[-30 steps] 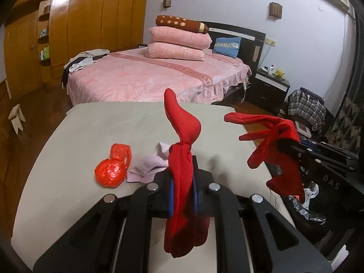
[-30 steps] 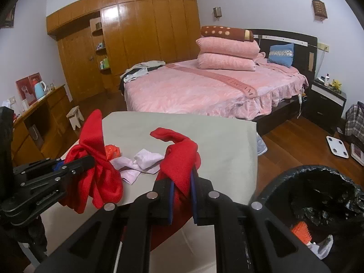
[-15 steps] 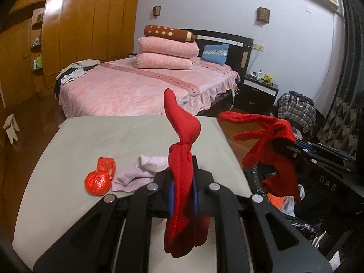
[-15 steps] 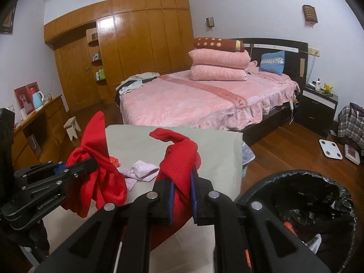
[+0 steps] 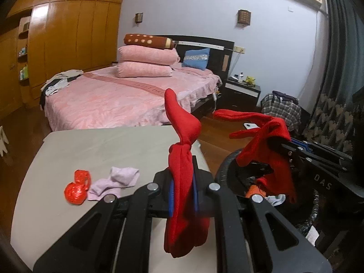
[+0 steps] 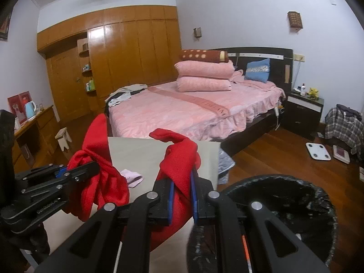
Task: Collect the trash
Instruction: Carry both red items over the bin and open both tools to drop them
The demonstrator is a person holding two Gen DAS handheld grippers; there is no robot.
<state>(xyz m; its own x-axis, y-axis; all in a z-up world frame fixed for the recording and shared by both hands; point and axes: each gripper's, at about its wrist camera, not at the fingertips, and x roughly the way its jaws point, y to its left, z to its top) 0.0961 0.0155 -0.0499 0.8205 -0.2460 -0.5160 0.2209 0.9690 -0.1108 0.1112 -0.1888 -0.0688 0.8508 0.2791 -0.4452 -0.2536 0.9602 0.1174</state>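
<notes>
A red cloth (image 5: 182, 182) is clamped by the left gripper (image 5: 183, 195) over the table (image 5: 91, 150) edge; another red cloth (image 6: 179, 170) is pinched by the right gripper (image 6: 182, 195) beside the bin (image 6: 284, 195) rim. Open floor (image 6: 273, 159) is seen beyond.

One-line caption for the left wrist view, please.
Left gripper jaws shut on a red cloth; right gripper holds another red cloth above the black bin.

Both tools are matte black plastic. The left gripper (image 5: 183, 195) has blue pads between its fingers and round silver screw heads on its angular linkage arms. The right gripper (image 6: 182, 201) looks alike; its side carries pale "DAS" lettering.
</notes>
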